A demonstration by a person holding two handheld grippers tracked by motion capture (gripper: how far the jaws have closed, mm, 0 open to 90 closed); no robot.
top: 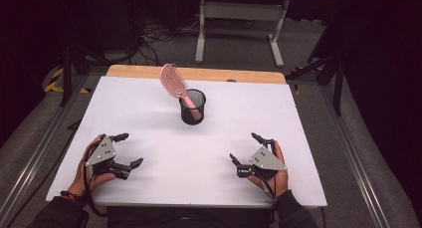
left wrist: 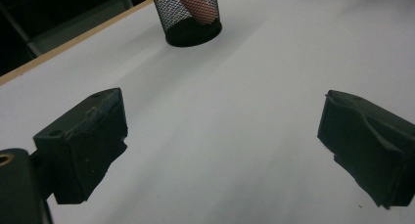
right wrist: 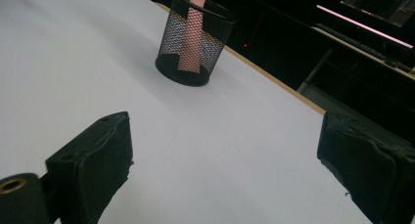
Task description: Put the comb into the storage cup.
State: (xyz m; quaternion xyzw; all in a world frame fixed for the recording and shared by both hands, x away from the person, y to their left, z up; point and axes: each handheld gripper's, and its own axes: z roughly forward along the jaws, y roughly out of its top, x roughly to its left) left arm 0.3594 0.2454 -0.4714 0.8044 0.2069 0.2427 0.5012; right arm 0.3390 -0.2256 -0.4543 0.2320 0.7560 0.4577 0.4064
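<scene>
A pink hairbrush (top: 175,83) stands in a black mesh cup (top: 192,108) near the middle of the white table (top: 149,123), a little toward the far side. The handle of the hairbrush is down inside the cup, and the bristle end sticks out of the top and leans to the left and away. The cup stands upright. The left gripper (top: 128,149) rests low over the near left part of the table, held in the person's left hand (top: 89,171). Its two black jaws are wide apart and hold nothing. The right gripper (top: 244,148) is over the near right part of the table, held in the person's right hand (top: 278,175). Its jaws are wide apart too, with only bare table between them. Both grippers are well apart from the cup, one on each side of it. In the left gripper view the cup (left wrist: 192,16) sits far ahead at the top, and something pink shows through the mesh, most likely the handle, though it is blurry. In the right gripper view the pink handle (right wrist: 192,43) shows clearly through the mesh of the cup (right wrist: 195,40).
</scene>
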